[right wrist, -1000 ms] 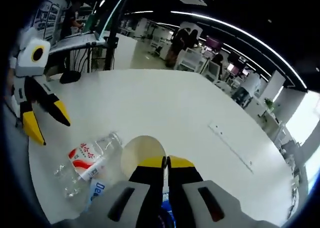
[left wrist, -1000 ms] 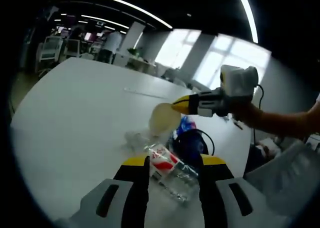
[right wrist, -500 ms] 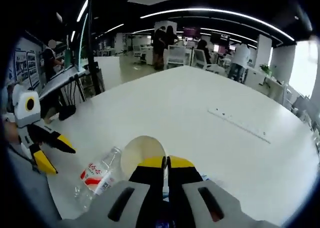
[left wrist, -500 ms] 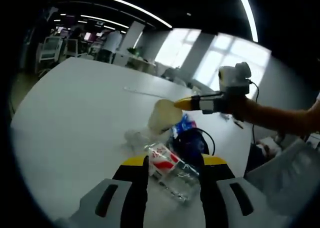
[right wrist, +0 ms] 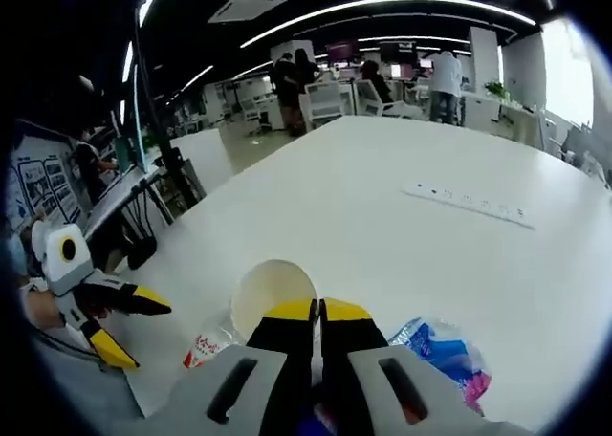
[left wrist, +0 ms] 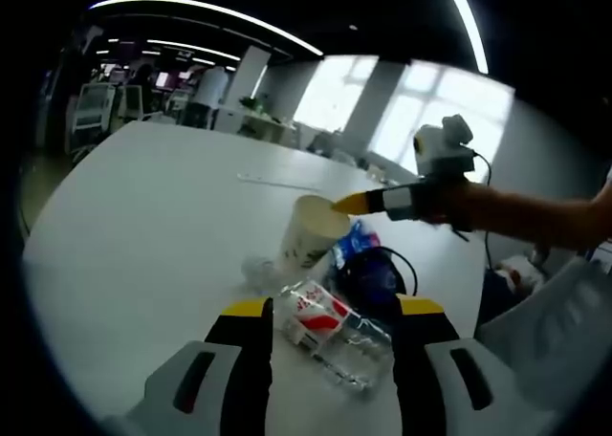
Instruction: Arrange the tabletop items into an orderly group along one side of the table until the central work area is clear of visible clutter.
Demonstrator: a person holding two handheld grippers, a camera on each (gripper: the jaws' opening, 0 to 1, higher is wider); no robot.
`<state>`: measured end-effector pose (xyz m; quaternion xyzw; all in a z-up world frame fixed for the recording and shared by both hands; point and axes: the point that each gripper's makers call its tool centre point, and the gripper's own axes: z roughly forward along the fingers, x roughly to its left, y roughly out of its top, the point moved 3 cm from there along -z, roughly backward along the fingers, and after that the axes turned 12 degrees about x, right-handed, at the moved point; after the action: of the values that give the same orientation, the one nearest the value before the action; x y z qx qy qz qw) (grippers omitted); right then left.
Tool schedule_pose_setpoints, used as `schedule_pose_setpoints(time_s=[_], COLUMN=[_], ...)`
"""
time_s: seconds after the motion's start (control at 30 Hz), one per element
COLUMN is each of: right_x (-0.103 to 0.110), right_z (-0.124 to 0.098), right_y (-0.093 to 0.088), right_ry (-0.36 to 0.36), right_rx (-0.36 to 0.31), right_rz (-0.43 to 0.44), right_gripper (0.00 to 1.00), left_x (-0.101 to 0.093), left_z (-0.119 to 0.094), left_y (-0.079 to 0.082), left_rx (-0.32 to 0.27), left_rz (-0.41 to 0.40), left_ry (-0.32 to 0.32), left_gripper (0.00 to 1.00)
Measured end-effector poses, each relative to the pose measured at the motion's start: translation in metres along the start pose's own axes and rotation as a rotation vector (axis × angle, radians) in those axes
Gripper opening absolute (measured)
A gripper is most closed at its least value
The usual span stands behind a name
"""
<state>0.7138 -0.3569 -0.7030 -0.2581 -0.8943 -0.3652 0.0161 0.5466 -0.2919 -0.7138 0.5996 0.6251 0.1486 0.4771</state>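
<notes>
Paper cup (left wrist: pixel 311 232), pale and open-mouthed, stands upright near one edge of the white desk (left wrist: pixel 143 226), gripped at its rim by the right gripper (left wrist: pixel 346 204), whose jaws are pinched together on the cup wall. Beside it lie a clear plastic bottle (left wrist: pixel 330 329) with a red label, a blue snack packet (right wrist: pixel 443 355) and a dark cable (left wrist: pixel 382 273). The left gripper (left wrist: pixel 332 314) hovers above the bottle, jaws spread wide, holding nothing. The cup looks ready to be released; next, the bottle needs grasping and tidying alongside.
</notes>
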Motion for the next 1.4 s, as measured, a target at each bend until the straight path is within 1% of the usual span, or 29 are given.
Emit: schedule_pose_setpoints(time_s=[0.1,0.17,0.23,0.33,0.43,0.83,0.93,1.0,1.1,1.4], right_x=[-0.002,0.0,-0.001,-0.002,-0.004,-0.001,0.001,0.0,0.001,0.001], right_z=[0.002,0.004,0.007,0.01,0.012,0.013,0.012,0.012,0.012,0.012], right_y=[-0.002,-0.005,-0.008,-0.01,-0.011,-0.014,-0.014,-0.014,-0.015,-0.014], right_ry=[0.005,0.032,0.037,0.063,0.072,0.074,0.085,0.076,0.089,0.09], right_rx=[0.015,0.03,0.045,0.05,0.061,0.092,0.088,0.083,0.081,0.08], right_rz=[0.017,0.038,0.048,0.106,0.138,0.166,0.181,0.178,0.206,0.208], right_gripper=[0.0,0.0,0.0,0.0,0.0,0.0,0.0,0.0,0.0,0.0], left_x=[0.0,0.001,0.001,0.002,0.003,0.004,0.003,0.004,0.004,0.004], left_z=[0.0,0.0,0.0,-0.001,-0.002,-0.002,-0.003,-0.003,-0.003,-0.003], left_y=[-0.001,-0.002,-0.003,-0.004,-0.005,-0.006,-0.007,-0.007,-0.007,-0.009], left_rx=[0.0,0.001,0.006,0.008,0.008,0.011,0.012,0.014,0.013,0.02], left_rz=[-0.004,-0.004,-0.002,-0.003,-0.001,0.0,-0.002,-0.002,-0.004,-0.008], left_ry=[-0.002,-0.001,0.0,-0.001,0.001,0.002,0.002,0.004,0.004,0.003], left_gripper=[0.46,0.46,0.46,0.46,0.47,0.46,0.46,0.46,0.46,0.46])
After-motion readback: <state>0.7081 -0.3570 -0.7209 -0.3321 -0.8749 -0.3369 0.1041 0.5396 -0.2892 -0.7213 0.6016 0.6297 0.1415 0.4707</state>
